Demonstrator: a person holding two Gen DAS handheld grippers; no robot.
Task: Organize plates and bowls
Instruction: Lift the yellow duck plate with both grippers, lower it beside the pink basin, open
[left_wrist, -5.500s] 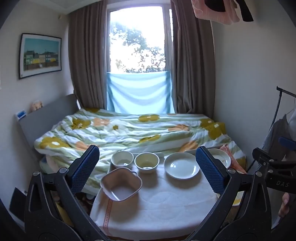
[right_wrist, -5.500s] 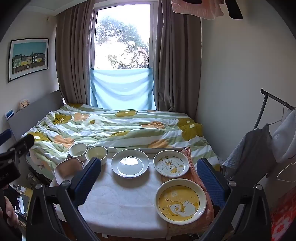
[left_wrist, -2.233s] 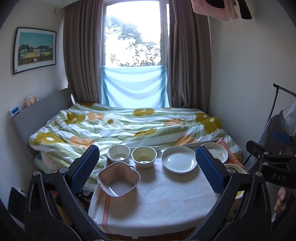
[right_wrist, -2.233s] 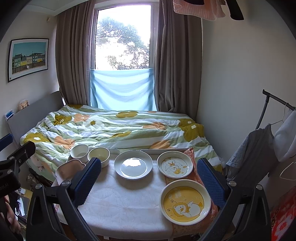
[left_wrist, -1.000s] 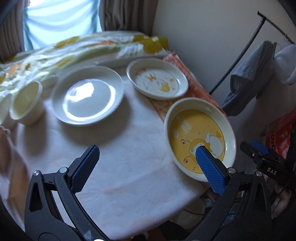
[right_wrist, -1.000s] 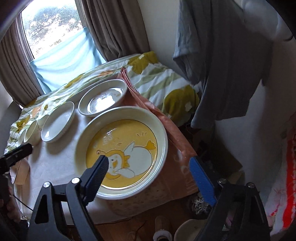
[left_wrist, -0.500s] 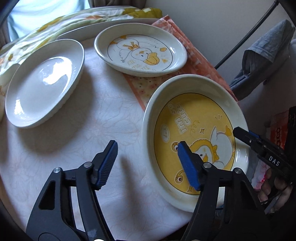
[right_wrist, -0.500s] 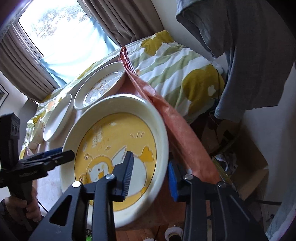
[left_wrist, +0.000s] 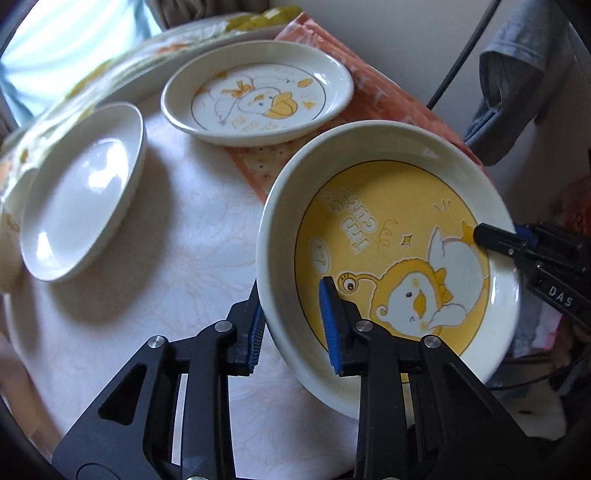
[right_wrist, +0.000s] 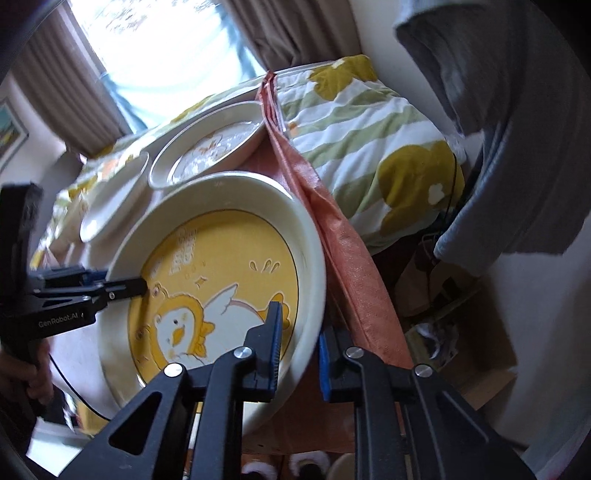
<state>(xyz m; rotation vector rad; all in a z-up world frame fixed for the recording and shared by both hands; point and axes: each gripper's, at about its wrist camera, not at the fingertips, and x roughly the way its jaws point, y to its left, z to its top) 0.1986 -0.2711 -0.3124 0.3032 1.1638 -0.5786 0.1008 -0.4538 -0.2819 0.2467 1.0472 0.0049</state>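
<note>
Left wrist view has the left gripper clamped on the near rim of the yellow duck plate, one pad inside, one outside. Straight across the dish, the right gripper pinches the opposite rim, so both tools share the load. Ahead and left of the left tool sit the small duck plate and white plate, both empty. Whether the yellow plate is lifted is hard to tell.
</note>
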